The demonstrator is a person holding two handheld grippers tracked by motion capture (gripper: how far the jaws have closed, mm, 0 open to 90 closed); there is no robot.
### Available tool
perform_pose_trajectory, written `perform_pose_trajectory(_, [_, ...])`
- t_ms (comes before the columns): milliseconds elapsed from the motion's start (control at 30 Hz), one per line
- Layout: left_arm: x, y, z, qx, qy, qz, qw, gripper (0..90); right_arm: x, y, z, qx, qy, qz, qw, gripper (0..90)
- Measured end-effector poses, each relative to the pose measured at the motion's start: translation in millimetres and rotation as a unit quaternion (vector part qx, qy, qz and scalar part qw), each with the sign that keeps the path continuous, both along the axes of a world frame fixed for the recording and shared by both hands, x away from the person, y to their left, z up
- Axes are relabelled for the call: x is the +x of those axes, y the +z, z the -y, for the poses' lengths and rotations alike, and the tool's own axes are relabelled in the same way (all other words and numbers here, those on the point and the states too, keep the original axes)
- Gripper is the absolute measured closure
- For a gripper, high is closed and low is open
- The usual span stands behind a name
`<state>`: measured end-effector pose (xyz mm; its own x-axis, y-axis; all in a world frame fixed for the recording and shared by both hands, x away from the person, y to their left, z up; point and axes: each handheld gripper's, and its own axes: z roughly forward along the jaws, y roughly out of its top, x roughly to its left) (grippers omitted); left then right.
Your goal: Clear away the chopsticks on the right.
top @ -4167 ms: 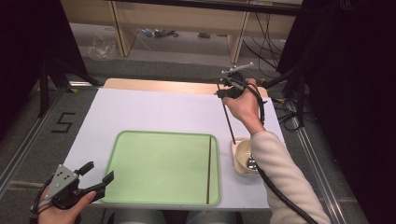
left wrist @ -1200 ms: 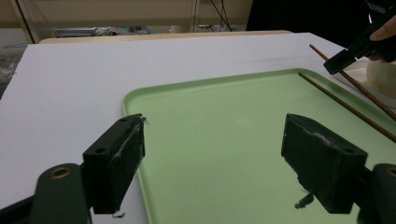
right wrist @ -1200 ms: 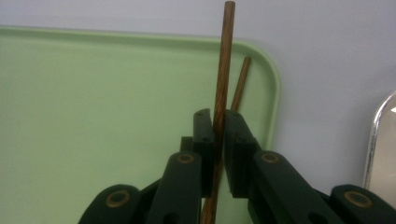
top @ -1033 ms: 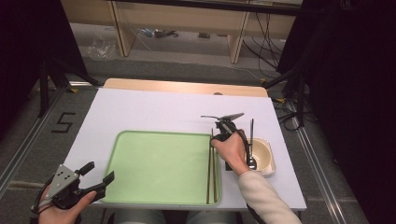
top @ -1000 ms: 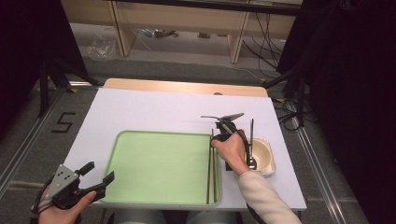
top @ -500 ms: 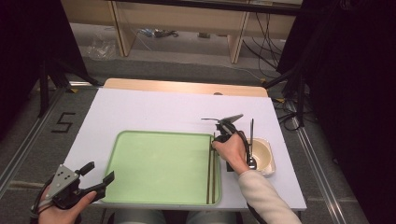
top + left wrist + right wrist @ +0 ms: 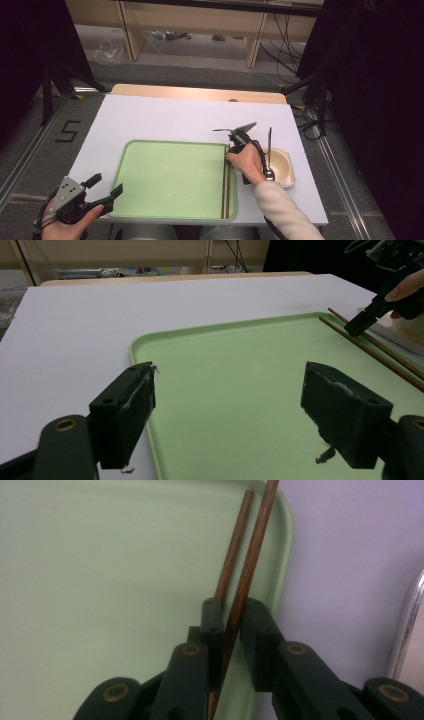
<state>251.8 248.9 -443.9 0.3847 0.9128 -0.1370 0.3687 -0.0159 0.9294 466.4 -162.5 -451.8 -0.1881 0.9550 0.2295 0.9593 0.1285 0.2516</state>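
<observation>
A green tray [image 7: 170,175] lies on the white tabletop [image 7: 165,120]. Two brown chopsticks [image 7: 225,192] run along the tray's right edge. My right gripper [image 7: 231,149] reaches down to their far end. In the right gripper view it [image 7: 232,610] is shut on one chopstick [image 7: 255,545], which slants across the tray's rim [image 7: 282,555]. The other chopstick [image 7: 232,555] lies on the tray just beside it. My left gripper [image 7: 106,184] is held open near the tray's front left corner, and its jaws [image 7: 235,415] have nothing between them.
A cream bowl [image 7: 281,169] sits on the tabletop right of the tray. A metal spoon [image 7: 269,147] rests in it with its handle pointing away. A bare wooden strip [image 7: 200,93] borders the far side. Cables and stands surround the table.
My right gripper has come down from the far right of the table to the tray's right edge with a chopstick, and has barely moved in the last second. My left gripper has stayed still.
</observation>
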Motion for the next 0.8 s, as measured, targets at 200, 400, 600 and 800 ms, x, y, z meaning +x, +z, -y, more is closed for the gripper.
perform_pose_trajectory(200, [0.1, 0.0, -0.1, 0.0, 0.0, -0.001, 1.0, 21.3, 1.0, -2.7, -0.5, -0.002, 0.006, 0.006, 1.0, 80.8])
perform_pose_trajectory(400, [0.1, -0.1, 0.2, -0.001, 0.0, -0.001, 1.0, 21.3, 2.1, -5.0, 1.1, -0.012, 0.037, 0.024, 0.999, 78.8])
perform_pose_trajectory(600, [0.3, -0.3, 0.1, 0.0, -0.001, -0.002, 1.0, 21.3, 0.4, -3.2, -2.5, -0.014, 0.029, 0.019, 0.9993, 75.6])
perform_pose_trajectory(800, [0.5, -0.6, 0.0, -0.001, -0.002, -0.003, 1.0, 21.5, -3.3, 7.9, -3.7, -0.016, 0.022, 0.033, 0.9991, 70.2])
